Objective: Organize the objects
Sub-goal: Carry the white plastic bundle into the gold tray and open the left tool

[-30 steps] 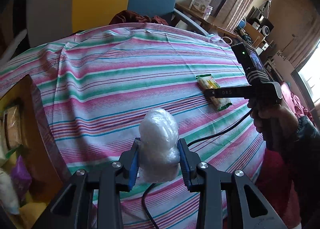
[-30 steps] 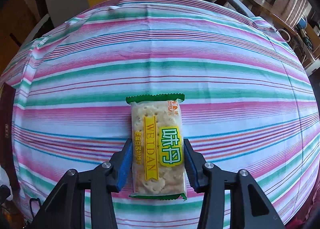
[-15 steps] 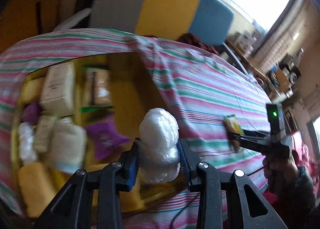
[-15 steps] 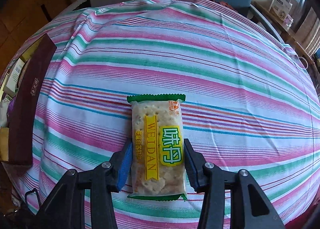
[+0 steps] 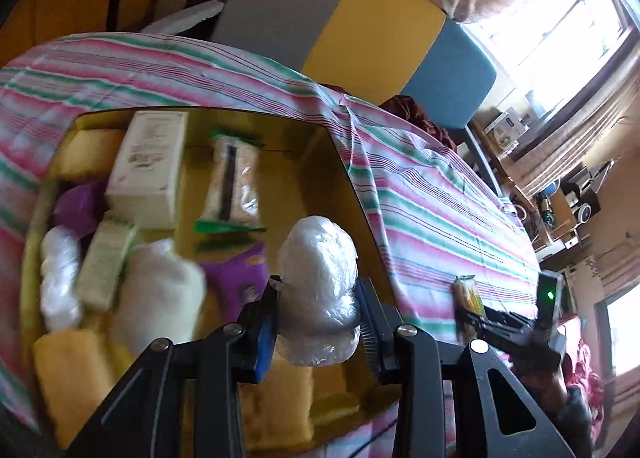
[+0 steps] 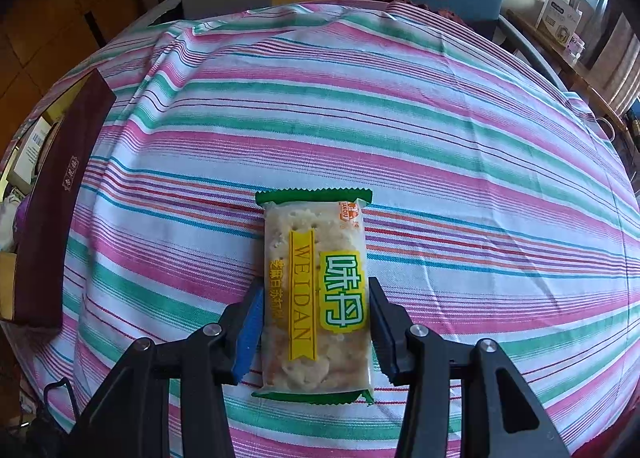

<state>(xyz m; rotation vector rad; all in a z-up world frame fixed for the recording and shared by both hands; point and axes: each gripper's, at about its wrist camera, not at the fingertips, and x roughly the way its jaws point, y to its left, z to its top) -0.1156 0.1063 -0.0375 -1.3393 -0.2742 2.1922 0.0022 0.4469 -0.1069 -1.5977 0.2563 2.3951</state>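
My left gripper (image 5: pixel 318 310) is shut on a white plastic-wrapped bundle (image 5: pixel 318 282) and holds it above the right part of an open yellow-lined box (image 5: pixel 304 161). The box holds several snacks: a white carton (image 5: pixel 148 165), a cracker packet (image 5: pixel 234 181), purple packets and white bundles. My right gripper (image 6: pixel 316 322) is shut on a green-and-yellow cracker packet (image 6: pixel 316 286) that lies on the striped tablecloth (image 6: pixel 360 117). In the left wrist view the right gripper (image 5: pixel 466 308) is far right, holding the packet (image 5: pixel 466 290).
The box's dark maroon side (image 6: pixel 52 209) shows at the left edge of the right wrist view. A grey, yellow and blue chair back (image 5: pixel 360 25) stands behind the table. Shelves with clutter (image 5: pixel 568 197) are at the far right.
My left gripper has swung left with the bundle, from over the tablecloth to over the open box. My right gripper has kept its hold on the cracker packet and turned slightly left.
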